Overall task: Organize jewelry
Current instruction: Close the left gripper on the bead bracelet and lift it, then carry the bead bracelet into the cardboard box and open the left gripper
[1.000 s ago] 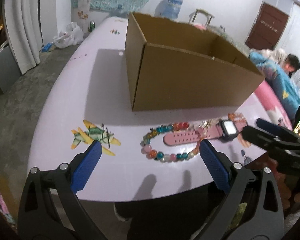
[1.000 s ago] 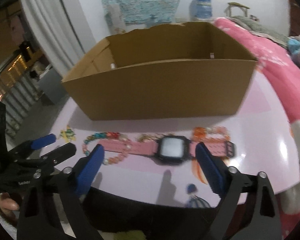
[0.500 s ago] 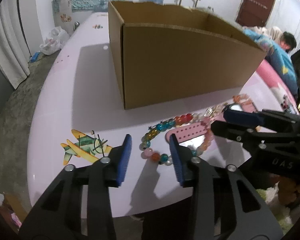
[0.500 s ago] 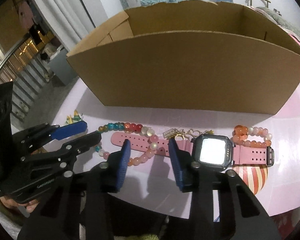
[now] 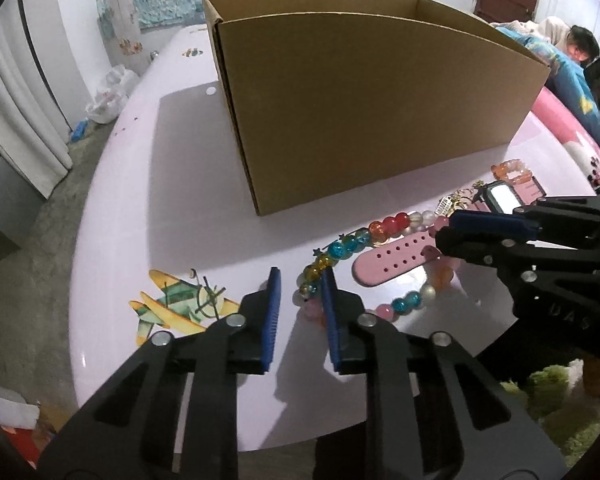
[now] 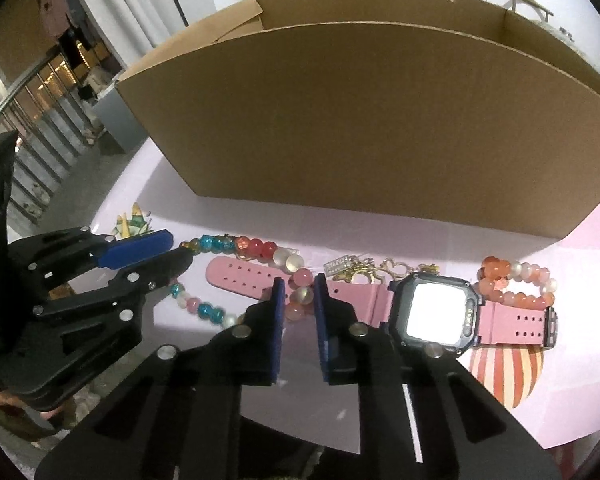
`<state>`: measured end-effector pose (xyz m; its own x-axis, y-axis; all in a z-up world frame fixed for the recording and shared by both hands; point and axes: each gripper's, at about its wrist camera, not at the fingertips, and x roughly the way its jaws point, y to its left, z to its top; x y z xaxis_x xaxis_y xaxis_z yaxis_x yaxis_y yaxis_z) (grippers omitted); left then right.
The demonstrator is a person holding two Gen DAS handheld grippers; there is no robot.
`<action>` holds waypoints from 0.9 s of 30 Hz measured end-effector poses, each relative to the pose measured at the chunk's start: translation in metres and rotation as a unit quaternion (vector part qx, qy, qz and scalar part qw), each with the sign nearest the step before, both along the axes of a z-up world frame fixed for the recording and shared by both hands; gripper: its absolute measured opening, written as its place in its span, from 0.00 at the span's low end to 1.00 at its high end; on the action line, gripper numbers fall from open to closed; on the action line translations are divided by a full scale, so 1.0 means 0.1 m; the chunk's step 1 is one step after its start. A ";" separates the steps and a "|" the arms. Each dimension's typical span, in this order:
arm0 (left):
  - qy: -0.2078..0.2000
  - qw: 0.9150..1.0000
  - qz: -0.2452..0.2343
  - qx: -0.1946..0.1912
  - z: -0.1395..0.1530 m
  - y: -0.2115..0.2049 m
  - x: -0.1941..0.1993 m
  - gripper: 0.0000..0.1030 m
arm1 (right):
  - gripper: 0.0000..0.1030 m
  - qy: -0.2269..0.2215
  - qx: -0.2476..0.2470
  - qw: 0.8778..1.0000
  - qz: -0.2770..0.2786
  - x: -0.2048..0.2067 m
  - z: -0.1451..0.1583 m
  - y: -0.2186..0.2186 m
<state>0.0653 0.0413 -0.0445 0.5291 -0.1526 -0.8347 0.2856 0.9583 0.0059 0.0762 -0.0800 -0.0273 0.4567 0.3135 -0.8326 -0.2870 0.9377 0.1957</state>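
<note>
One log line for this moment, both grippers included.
step: grasp beaded bracelet | left gripper: jaws just closing, beads between | right gripper: same, same bracelet | pad contact: unclear | pink watch: on table

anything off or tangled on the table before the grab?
Yes: the multicoloured bead bracelet lies across the pink watch strap, so the two overlap. The cardboard box has a ragged, torn back rim. The orange bead bracelet lies apart beside the watch face.
</note>
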 end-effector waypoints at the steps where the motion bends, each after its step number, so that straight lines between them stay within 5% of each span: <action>1: -0.001 1.000 -0.003 -0.001 0.00 0.00 0.00 0.08 | 0.11 -0.002 0.002 1.000 0.003 -0.01 0.00 0.01; 16: -0.056 0.997 -0.010 -0.050 0.56 0.01 -0.24 0.08 | 0.09 -0.046 0.026 0.999 0.000 -0.24 0.31 -0.13; 27: -0.117 0.987 -0.055 -0.091 1.32 -0.13 -0.33 0.08 | 0.09 -0.116 0.057 0.992 -0.004 -0.46 1.09 -0.39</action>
